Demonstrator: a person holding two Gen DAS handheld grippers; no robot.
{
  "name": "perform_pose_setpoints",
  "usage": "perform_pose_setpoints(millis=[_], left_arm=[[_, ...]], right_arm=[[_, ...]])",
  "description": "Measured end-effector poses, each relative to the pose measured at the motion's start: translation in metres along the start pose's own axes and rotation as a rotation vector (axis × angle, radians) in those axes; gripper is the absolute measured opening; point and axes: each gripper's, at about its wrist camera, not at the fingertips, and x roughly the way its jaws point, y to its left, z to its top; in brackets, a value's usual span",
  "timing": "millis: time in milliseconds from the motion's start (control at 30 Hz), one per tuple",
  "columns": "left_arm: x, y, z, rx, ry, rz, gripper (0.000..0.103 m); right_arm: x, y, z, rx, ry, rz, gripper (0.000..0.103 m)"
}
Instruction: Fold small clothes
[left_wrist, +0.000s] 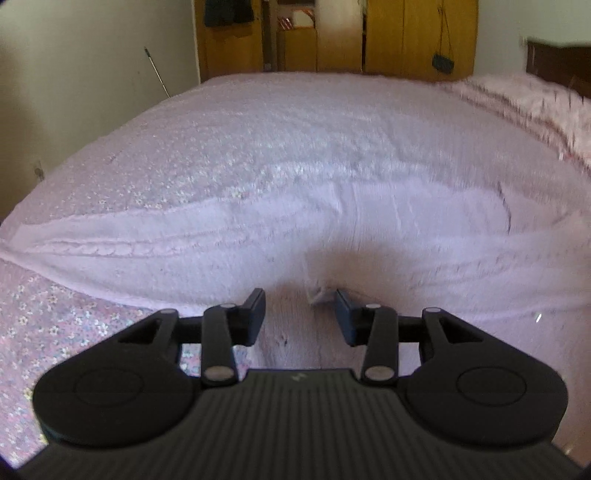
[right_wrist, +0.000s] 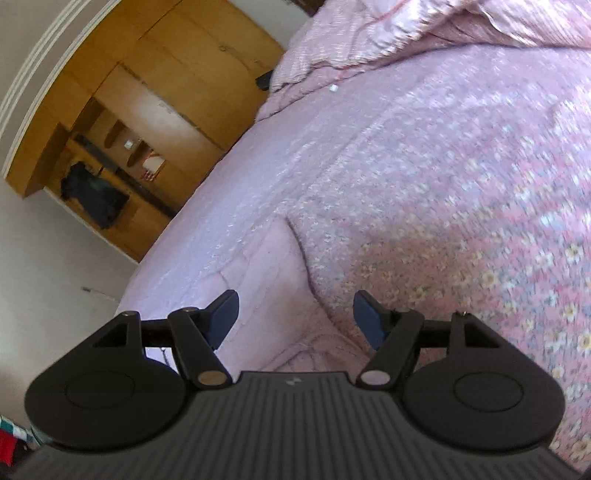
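A pale pink knitted garment lies stretched across the floral bedspread, with a cable-knit part running out to the left. My left gripper hovers low over its near edge, open. A small raised fold of the knit stands between the fingers, close to the right pad, and neither pad presses on it. In the right wrist view the same pink garment ends under my right gripper, which stands wide open above the cloth with nothing gripped.
The bed fills most of both views. Pink pillows are piled at its right end. Behind the bed stands a wooden wardrobe with dark clothes and a small bag hanging. A pale wall runs along the left.
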Motion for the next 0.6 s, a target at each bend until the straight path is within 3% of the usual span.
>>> perform_pose_setpoints(millis=[200, 367, 467, 600], left_arm=[[0.022, 0.004, 0.010, -0.082, 0.042, -0.032, 0.043], [0.050, 0.005, 0.008, -0.116, 0.079, -0.018, 0.041], [0.055, -0.005, 0.003, -0.042, 0.050, 0.020, 0.041], [0.053, -0.010, 0.000, -0.002, 0.035, 0.045, 0.042]], right_arm=[[0.026, 0.040, -0.001, -0.279, 0.066, 0.000, 0.076], [0.060, 0.050, -0.018, -0.415, 0.096, -0.073, 0.077], [0.072, 0.048, -0.037, -0.551, 0.088, -0.160, 0.079], [0.072, 0.043, -0.037, -0.546, 0.082, -0.135, 0.081]])
